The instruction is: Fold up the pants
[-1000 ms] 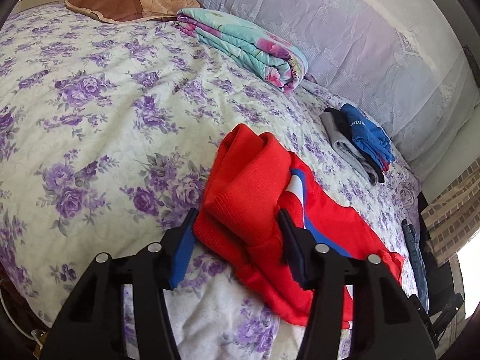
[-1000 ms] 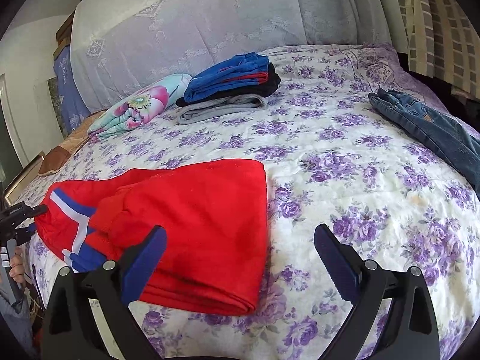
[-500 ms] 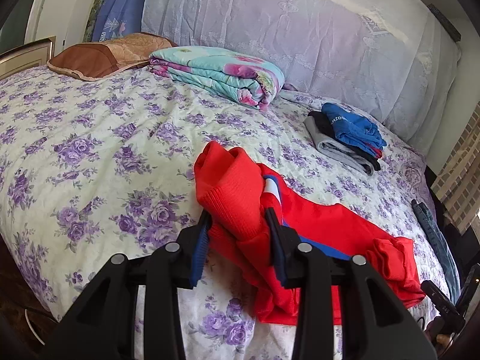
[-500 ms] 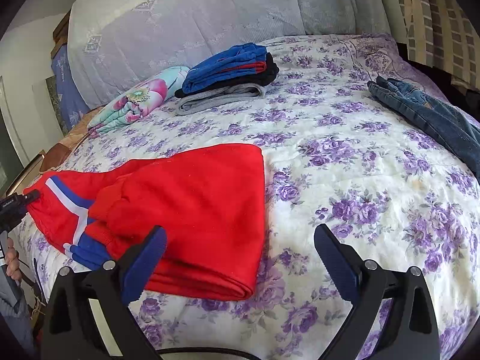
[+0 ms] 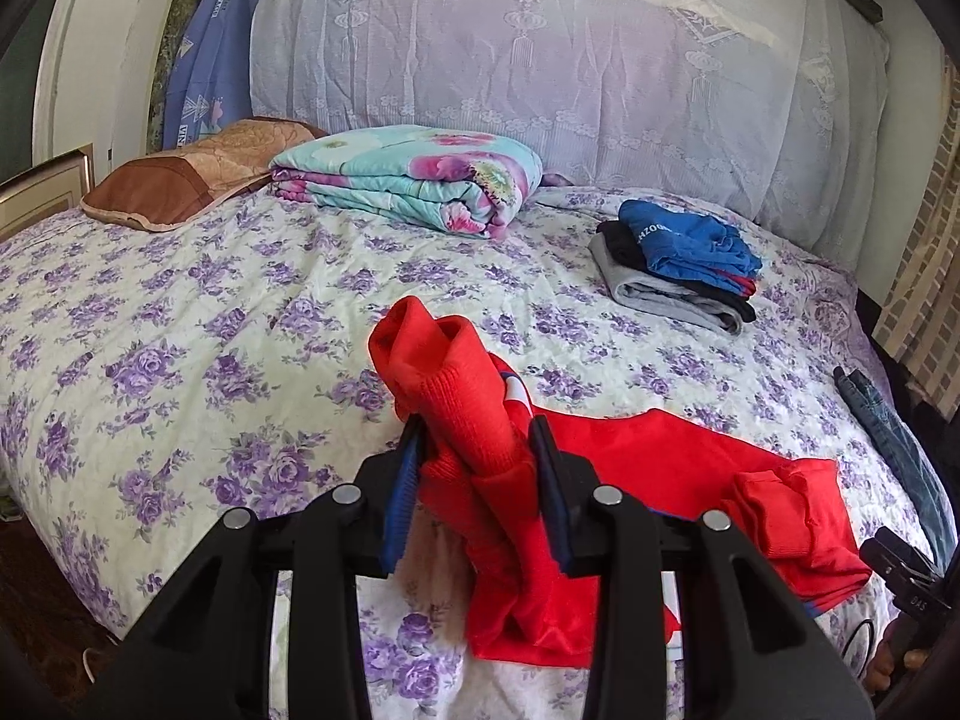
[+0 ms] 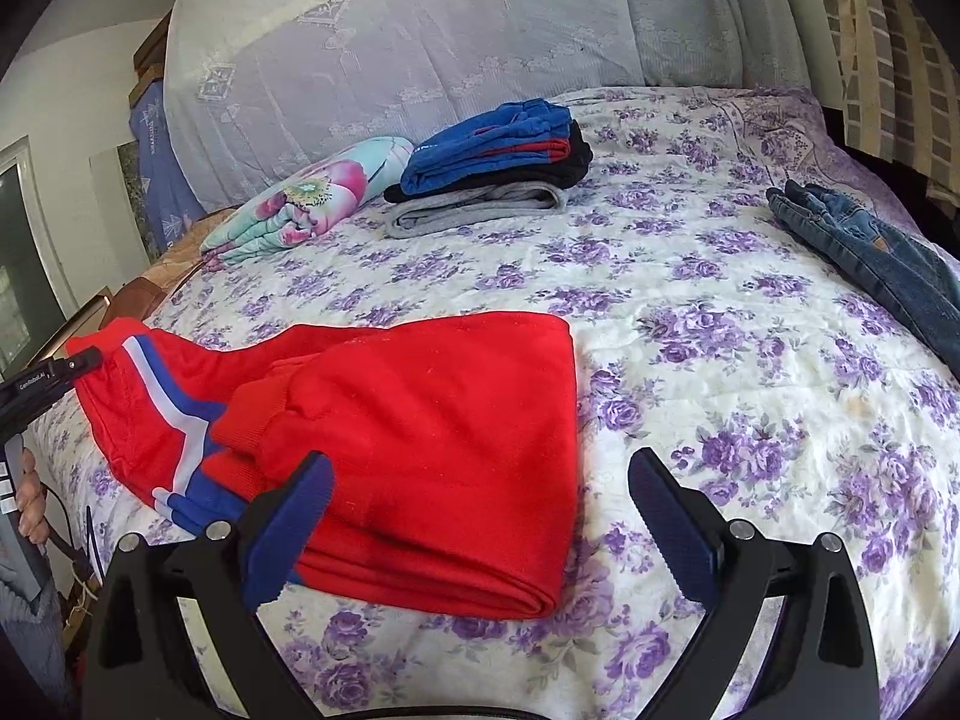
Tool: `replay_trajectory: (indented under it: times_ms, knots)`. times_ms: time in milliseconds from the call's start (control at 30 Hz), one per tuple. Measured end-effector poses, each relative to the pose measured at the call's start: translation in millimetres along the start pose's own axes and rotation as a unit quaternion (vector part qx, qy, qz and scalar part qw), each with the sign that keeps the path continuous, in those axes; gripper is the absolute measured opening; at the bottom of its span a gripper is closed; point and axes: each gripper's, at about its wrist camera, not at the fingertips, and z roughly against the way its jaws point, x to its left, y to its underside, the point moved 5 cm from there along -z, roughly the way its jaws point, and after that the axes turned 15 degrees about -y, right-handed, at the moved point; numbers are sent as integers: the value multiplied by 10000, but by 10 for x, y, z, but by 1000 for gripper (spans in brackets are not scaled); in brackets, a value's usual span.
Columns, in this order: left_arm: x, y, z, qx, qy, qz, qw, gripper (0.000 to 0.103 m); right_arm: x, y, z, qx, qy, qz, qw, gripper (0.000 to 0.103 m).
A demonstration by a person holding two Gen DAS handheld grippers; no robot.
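Left wrist view, from left to right: a brown pillow (image 5: 198,171) lies at the far left of the bed (image 5: 150,324), beside a folded floral blanket (image 5: 408,186). In the middle, the left hand-held gripper (image 5: 474,456) is clamped on a bunched end of the red pants (image 5: 678,468), its blue pads pressing the ribbed fabric from both sides, with the bunch lifted above the bedspread. The rest of the pants trails rightward, lying flat on the bed. Farther back to the right sits a stack of folded clothes (image 5: 678,258), blue on top, black and grey below. Jeans (image 5: 894,432) lie along the bed's right edge.

Right wrist view, from left to right: the other gripper's black tip meets the striped end of the red pants (image 6: 420,438) at the far left, a hand (image 6: 30,501) below it. The pants lie folded across the near part of the bed (image 6: 720,360), with a white and blue stripe on the left. The right hand-held gripper (image 6: 480,498) stands wide apart with nothing between its pads, its left finger (image 6: 288,516) over the pants' near edge and its right finger over bare bedspread. Jeans (image 6: 870,252) lie at the far right.
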Motion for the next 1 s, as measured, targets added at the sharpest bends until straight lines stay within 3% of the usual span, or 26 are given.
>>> replay_trajectory:
  times_ms: [367, 533, 700, 767, 833, 900, 1000]
  knots:
    - [-382, -115, 110, -161, 25, -407, 9990, 32, 39, -16, -30, 20, -152, 24, 9999, 99]
    - [-659, -175, 204, -257, 238, -637, 9974, 17, 63, -36, 4, -32, -214, 51, 9998, 99]
    - [-917, -191, 248, -357, 258, -876, 9952, 16, 33, -42, 28, -77, -236, 17, 9997, 99]
    - [-845, -175, 221, -338, 100, -726, 9967, 23, 25, -32, 41, -81, -275, -18, 9996, 99]
    - [-679, -132, 180, -322, -131, -588, 9977, 59, 21, -32, 54, -93, -282, -6, 9996, 99]
    - [-474, -52, 108, -222, -425, -523, 9975, 60, 15, -37, 59, -113, -294, -4, 9995, 99]
    - [-210, 69, 3, 55, -533, -381, 9978, 60, 10, -33, 41, -90, -328, -52, 9994, 99]
